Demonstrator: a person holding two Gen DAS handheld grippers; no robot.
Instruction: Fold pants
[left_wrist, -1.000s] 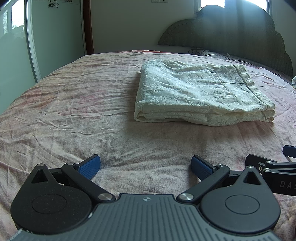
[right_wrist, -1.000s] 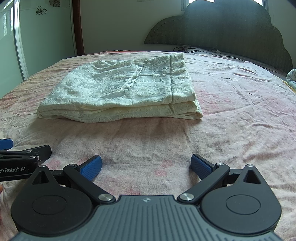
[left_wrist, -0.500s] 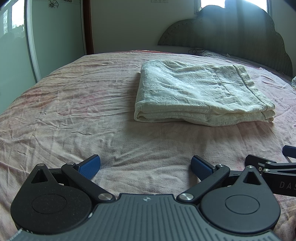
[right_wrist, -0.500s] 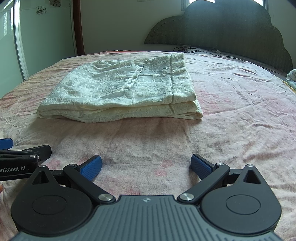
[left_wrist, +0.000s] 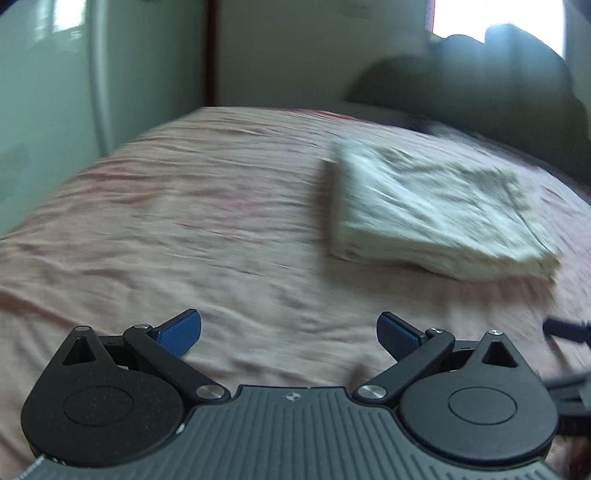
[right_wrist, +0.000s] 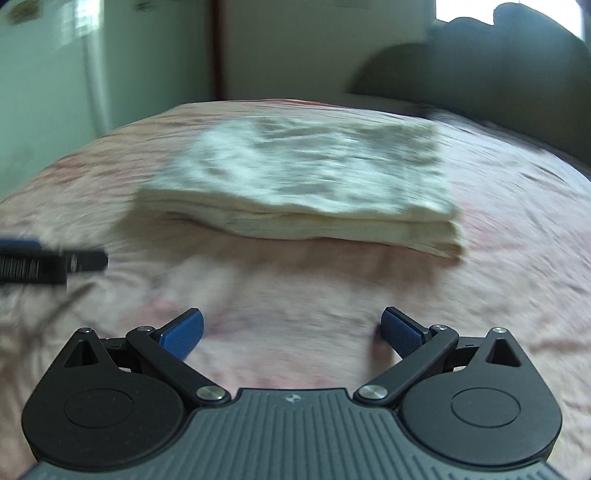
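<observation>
1. The left gripper hangs low over the bed, its jaws wide apart and empty, because nothing needs holding.
2. The pants lie ahead as a flat cream stack of several layers, well apart from both tools; the folding looks finished.
3. The right gripper is also spread open and empty, near the pink sheet, probably resting.

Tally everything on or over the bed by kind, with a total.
Folded cream pants: 1
Handheld grippers: 2, the left gripper and the right gripper, both open and empty
Pink bedsheet: 1
Total: 4
</observation>
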